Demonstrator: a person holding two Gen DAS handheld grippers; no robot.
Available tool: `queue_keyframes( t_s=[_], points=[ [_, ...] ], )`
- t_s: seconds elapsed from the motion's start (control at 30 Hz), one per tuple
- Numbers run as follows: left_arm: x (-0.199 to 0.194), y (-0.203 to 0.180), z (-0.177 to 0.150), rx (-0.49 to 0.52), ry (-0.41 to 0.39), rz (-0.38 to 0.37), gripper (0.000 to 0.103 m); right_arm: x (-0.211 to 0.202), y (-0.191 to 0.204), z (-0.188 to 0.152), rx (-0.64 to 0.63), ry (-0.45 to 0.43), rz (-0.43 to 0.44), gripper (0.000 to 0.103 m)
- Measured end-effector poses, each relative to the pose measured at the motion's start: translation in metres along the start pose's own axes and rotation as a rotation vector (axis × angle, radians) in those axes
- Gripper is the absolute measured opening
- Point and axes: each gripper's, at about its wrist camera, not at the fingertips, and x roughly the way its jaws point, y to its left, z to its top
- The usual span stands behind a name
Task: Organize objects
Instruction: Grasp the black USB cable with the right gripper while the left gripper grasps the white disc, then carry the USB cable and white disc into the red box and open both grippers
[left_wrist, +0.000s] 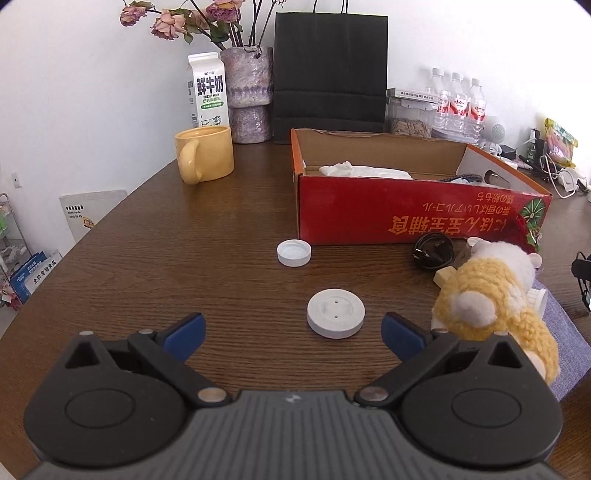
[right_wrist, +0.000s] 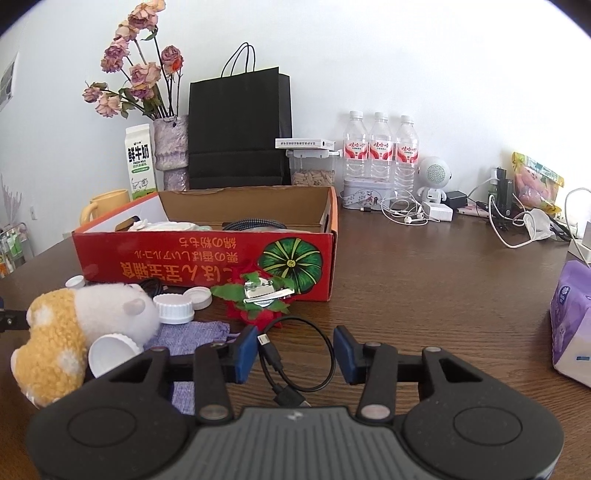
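**Cable between the right pads, disc ahead of the left**

The coiled black USB cable (right_wrist: 295, 360) lies on the wooden table (right_wrist: 424, 295), its loop and plug between the right gripper (right_wrist: 295, 354) pads; the blue pads (right_wrist: 246, 352) stand partly closed on either side of it, apart from it, so nothing is pinched. Straddling the coil this way would let one squeeze gather it, I judge.

Beyond those fingertips sits the red cardboard box (right_wrist: 166, 262), open-topped, the likely destination. To their left lie a plush hamster (right_wrist: 74, 332) and white caps (right_wrist: 173, 308).

The left gripper (left_wrist: 293, 332) has its fingers spread wide and empty. A white round disc (left_wrist: 335, 318) rests just ahead, between the fingertips and slightly right of centre; a white lid (left_wrist: 294, 252) lies further out.
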Motion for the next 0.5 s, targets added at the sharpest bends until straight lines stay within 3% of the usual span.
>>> queue_keyframes(
  t_s=[0.2,0.3,0.37,0.4,0.43,0.5],
  points=[
    [0.018,-0.015,0.004,0.037,0.011,0.002,0.102,-0.002,0.000,0.000,0.003,-0.012,-0.005,0.044],
    [0.023,-0.021,0.004,0.043,0.024,-0.024,0.084,-0.002,0.000,0.000,0.003,-0.013,-0.005,0.044],
    [0.024,-0.024,0.003,0.041,0.022,-0.060,0.055,-0.002,0.000,0.000,0.002,-0.014,-0.004,0.043],
    [0.023,-0.026,0.003,0.043,0.017,-0.067,0.045,-0.002,0.000,0.000,0.001,-0.016,-0.004,0.044],
    [0.022,-0.028,0.003,0.044,0.012,-0.062,0.040,-0.003,0.000,0.000,0.001,-0.017,-0.005,0.044],
    [0.021,-0.029,0.003,0.039,0.014,-0.062,0.040,-0.003,0.000,0.000,0.001,-0.021,-0.006,0.043]
  ],
)
